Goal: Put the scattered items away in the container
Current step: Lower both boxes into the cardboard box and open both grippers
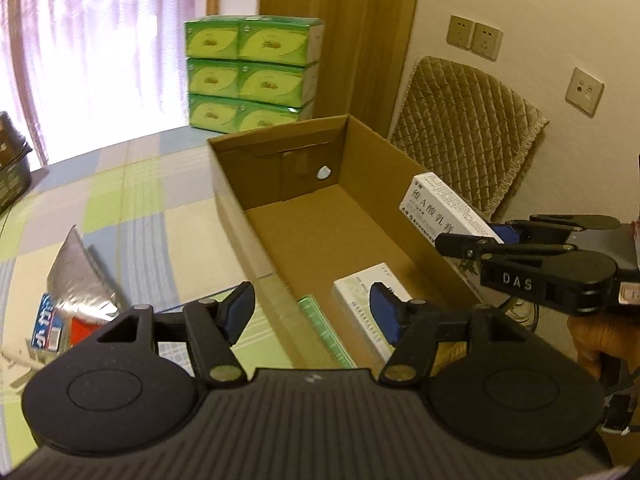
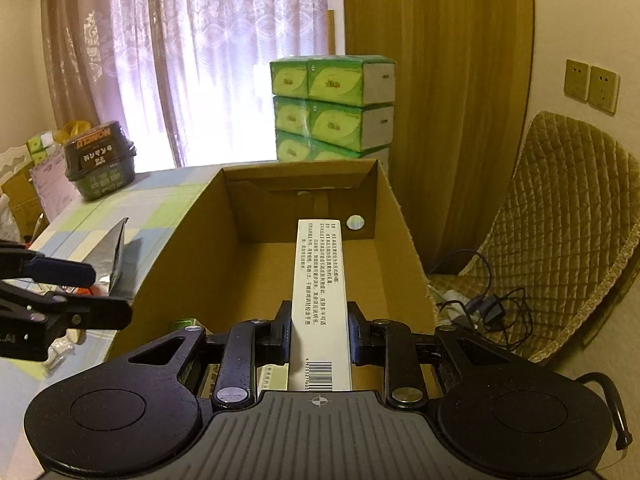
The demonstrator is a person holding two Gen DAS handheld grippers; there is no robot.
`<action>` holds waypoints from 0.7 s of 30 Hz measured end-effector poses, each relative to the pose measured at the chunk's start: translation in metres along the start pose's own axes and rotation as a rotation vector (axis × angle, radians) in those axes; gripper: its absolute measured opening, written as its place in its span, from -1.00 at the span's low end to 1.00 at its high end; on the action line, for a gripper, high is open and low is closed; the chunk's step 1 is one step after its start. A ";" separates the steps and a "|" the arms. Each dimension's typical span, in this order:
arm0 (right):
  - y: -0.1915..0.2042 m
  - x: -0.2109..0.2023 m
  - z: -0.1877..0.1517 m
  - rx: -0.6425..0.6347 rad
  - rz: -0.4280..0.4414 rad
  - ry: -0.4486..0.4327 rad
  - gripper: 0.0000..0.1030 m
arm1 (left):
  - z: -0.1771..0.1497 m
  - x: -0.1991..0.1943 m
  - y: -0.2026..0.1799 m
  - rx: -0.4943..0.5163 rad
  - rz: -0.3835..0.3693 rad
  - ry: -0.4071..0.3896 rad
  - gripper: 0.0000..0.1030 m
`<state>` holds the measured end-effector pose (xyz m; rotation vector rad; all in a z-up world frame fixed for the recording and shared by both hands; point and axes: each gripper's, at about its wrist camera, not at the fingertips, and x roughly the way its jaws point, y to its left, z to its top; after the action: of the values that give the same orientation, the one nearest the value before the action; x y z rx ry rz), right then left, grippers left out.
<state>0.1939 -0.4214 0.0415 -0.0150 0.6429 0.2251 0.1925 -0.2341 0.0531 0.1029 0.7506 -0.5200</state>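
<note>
Lit by daylight through the sheer curtain [image 2: 192, 60], blown out to near white in the left wrist view. Warm yellow cast over wall and wooden panel. Interior of the cardboard box [image 1: 320, 216] dimmer, with soft shadow along its near wall. Glare on the silver foil packet [image 1: 76, 272]. Strong fisheye bending toward every edge (black vignette in the corners). Mild softness throughout; print on the white carton [image 2: 318, 292] only partly legible.
</note>
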 end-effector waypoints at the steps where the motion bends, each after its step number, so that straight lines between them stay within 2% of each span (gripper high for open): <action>1: 0.002 0.000 0.000 -0.002 0.002 0.001 -0.44 | -0.002 -0.001 0.002 -0.005 0.001 0.001 0.18; 6: 0.009 0.004 0.001 -0.011 0.020 -0.003 -0.44 | -0.011 -0.006 0.010 -0.027 0.009 0.008 0.18; 9: 0.011 0.004 0.001 -0.003 0.036 -0.044 -0.43 | -0.016 -0.008 0.013 -0.037 0.007 0.014 0.19; 10: 0.010 0.004 0.002 0.011 0.040 -0.047 -0.21 | -0.017 -0.008 0.014 -0.040 0.008 0.016 0.19; 11: 0.008 0.004 0.002 0.025 0.040 -0.052 0.44 | -0.018 -0.009 0.015 -0.042 0.008 0.016 0.19; 12: 0.008 0.002 0.002 0.034 0.033 -0.064 0.60 | -0.019 -0.010 0.016 -0.044 0.008 0.017 0.18; 14: 0.009 -0.002 0.001 0.025 0.029 -0.085 0.60 | -0.022 -0.011 0.017 -0.049 0.010 0.017 0.19; 21: 0.013 -0.012 -0.005 0.018 0.021 -0.078 0.60 | -0.033 -0.017 0.022 -0.066 0.020 0.023 0.25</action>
<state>0.1784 -0.4113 0.0453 0.0176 0.5672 0.2396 0.1728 -0.1989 0.0382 0.0545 0.7874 -0.4756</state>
